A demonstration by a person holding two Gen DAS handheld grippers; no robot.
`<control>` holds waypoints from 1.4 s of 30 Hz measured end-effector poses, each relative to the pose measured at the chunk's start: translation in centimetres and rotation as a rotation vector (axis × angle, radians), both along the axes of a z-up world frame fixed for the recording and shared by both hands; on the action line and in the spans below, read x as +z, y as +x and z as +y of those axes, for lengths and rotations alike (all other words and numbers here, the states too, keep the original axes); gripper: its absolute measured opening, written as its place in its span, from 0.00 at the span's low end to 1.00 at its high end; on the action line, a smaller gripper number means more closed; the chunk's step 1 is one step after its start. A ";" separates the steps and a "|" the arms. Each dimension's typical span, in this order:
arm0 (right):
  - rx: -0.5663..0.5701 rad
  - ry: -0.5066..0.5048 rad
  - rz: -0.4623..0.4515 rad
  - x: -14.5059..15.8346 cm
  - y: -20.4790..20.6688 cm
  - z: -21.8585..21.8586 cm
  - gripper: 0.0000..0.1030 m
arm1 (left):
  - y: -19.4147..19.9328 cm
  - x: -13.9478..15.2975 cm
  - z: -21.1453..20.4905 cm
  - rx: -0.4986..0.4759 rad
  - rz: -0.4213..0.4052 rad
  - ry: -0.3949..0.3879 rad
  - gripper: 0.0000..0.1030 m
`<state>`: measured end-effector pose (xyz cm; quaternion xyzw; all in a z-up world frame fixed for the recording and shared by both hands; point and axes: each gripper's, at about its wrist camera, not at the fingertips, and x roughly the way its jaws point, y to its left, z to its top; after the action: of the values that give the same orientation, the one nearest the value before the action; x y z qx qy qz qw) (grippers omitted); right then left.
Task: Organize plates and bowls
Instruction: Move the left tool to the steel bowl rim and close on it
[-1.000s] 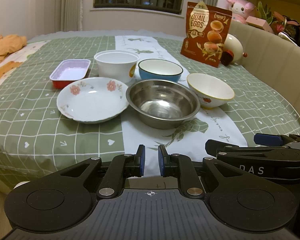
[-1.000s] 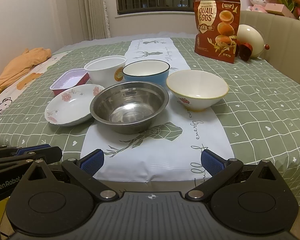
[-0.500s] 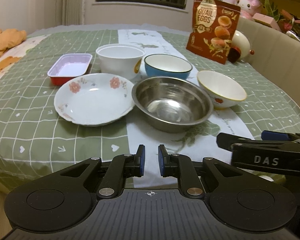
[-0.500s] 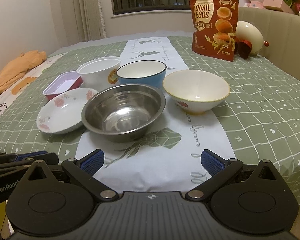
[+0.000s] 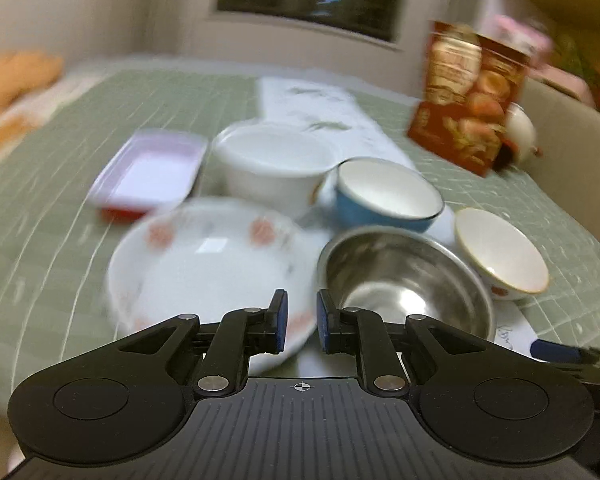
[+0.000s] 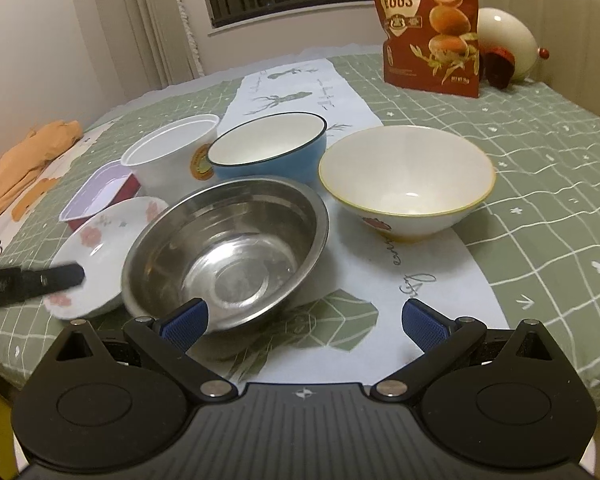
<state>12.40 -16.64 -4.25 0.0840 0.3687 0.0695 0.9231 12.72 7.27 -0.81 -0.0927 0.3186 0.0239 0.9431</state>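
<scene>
On the green checked tablecloth point(image 6: 540, 184) ahead of me sit six dishes: one flowered plate point(image 6: 100, 252), one steel bowl point(image 6: 228, 248), one blue bowl point(image 6: 268, 148), one cream bowl point(image 6: 406, 184), one white tub point(image 6: 172, 156) and one small rectangular tray point(image 6: 96, 192). They crowd together, the steel bowl nearest, flanked by the plate and the cream bowl, the rest in a row behind. Behind them stands a bag of quail eggs point(image 6: 432, 28), well apart, and an orange cloth point(image 6: 32, 152) lies at the table's far left edge.

My left gripper point(image 5: 299, 322) is clenched on nothing, its tips over the plate's near rim beside the steel bowl. My right gripper point(image 6: 304, 320) is spread wide and empty, its left finger in front of the steel bowl's near wall.

My left view is blurred, so the bag's print reads only in the right view. That view also shows my left gripper's tip above the plate.
</scene>
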 end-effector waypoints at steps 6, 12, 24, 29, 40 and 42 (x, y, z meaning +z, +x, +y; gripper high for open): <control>-0.002 0.153 0.090 -0.8 2.8 -1.5 1.00 | 7.8 2.6 1.2 -0.158 0.035 -0.072 0.17; -0.079 0.181 0.159 -2.1 4.9 -1.5 1.00 | 9.3 1.2 3.3 -0.225 0.000 -0.133 0.18; -0.102 0.146 0.204 -3.5 6.8 -0.7 1.00 | 12.4 -3.7 6.2 -0.303 0.227 -0.312 0.18; -0.118 0.176 0.232 -3.6 7.4 -1.1 1.00 | 13.2 -4.6 6.4 -0.299 0.260 -0.343 0.18; -0.018 -0.075 0.208 -3.3 7.8 2.9 0.98 | 13.2 -4.5 5.0 -0.306 0.231 -0.305 0.19; -0.015 -0.073 0.172 -2.9 7.9 3.5 0.87 | 13.2 -4.7 4.6 -0.330 0.257 -0.311 0.20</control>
<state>20.26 -13.14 -7.19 0.0587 0.4485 0.0418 0.8909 25.93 11.87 -5.54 -0.1797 0.4464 -0.1679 0.8604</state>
